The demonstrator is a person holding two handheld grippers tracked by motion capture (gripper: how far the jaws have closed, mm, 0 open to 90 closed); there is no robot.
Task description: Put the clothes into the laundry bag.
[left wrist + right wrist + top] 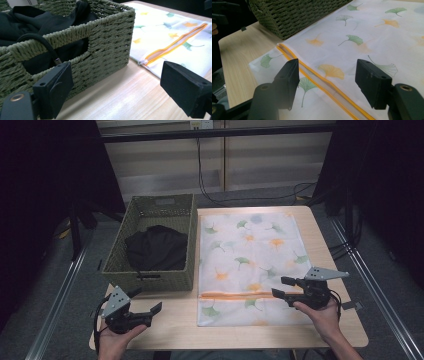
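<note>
A white laundry bag printed with ginkgo leaves lies flat on the table, its orange zipper running across near the front edge. A green woven basket to its left holds a black garment. My left gripper hovers open at the front left corner, pointing toward the basket's front wall; nothing sits between its jaws. My right gripper stands open over the bag's right front part, its jaws either side of the zipper but above the fabric.
The basket butts against the bag's left edge. Bare wooden table runs along the front and on the right. A black cord hangs over the basket's rim. Metal rails and cables lie on the floor around the table.
</note>
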